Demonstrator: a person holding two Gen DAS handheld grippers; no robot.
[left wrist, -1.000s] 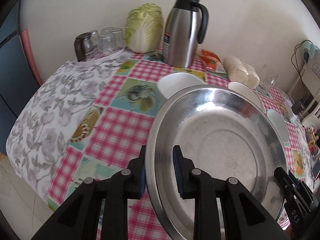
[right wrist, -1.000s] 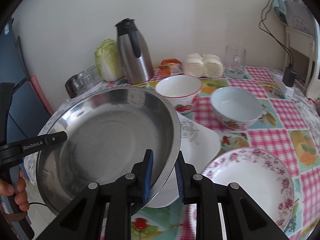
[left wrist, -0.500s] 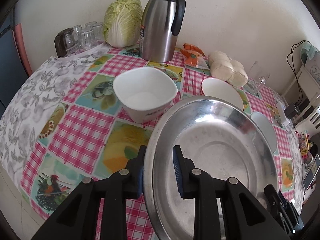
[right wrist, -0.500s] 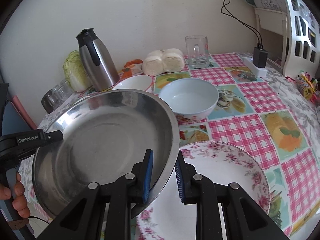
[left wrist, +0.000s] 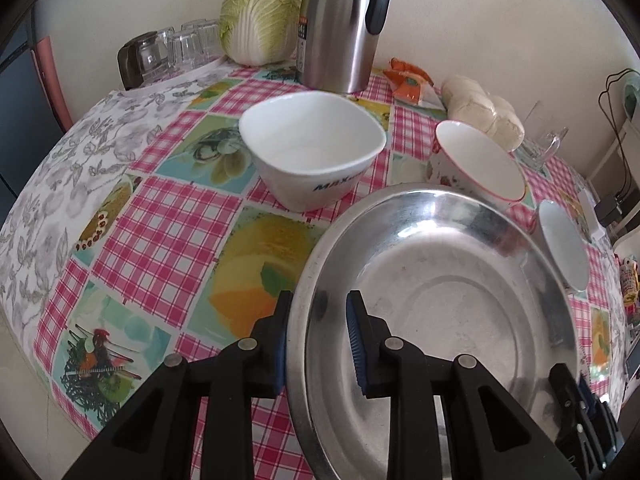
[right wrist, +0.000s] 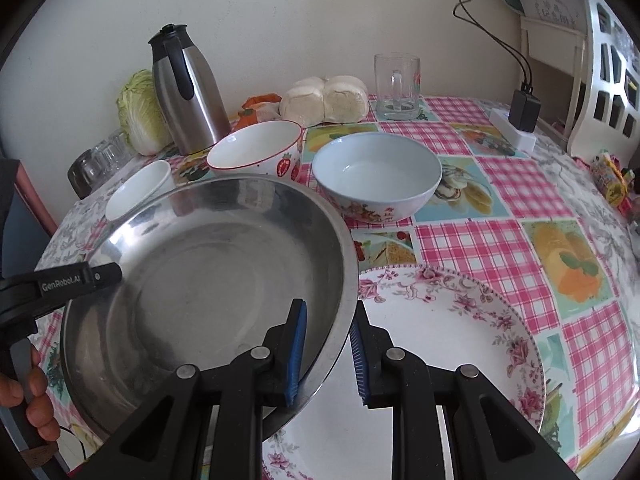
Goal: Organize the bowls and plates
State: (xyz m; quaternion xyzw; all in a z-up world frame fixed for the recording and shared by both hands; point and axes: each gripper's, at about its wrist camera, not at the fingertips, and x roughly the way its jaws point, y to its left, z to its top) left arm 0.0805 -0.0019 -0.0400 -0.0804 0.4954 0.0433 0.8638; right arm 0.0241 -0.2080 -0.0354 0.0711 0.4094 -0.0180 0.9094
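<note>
Both grippers hold one large steel plate (left wrist: 440, 304), also in the right wrist view (right wrist: 208, 280), above the table. My left gripper (left wrist: 318, 344) is shut on its left rim. My right gripper (right wrist: 326, 354) is shut on its right rim. The plate hangs partly over a floral plate (right wrist: 452, 340). A white square bowl (left wrist: 312, 148) stands beyond the left rim. A strawberry bowl (right wrist: 256, 152) and a pale blue bowl (right wrist: 376, 172) stand behind the plates.
A steel thermos (right wrist: 184, 88), a cabbage (left wrist: 260, 12), upturned glasses (left wrist: 168, 52), buns (right wrist: 324, 98) and a glass mug (right wrist: 398, 86) line the back by the wall. A power strip (right wrist: 516, 132) lies at the right. The checked tablecloth (left wrist: 168, 232) drops off at the left.
Both grippers have carried the steel plate to the right, from over a white square plate to the floral plate, and lower. The white bowl now shows in full at the left.
</note>
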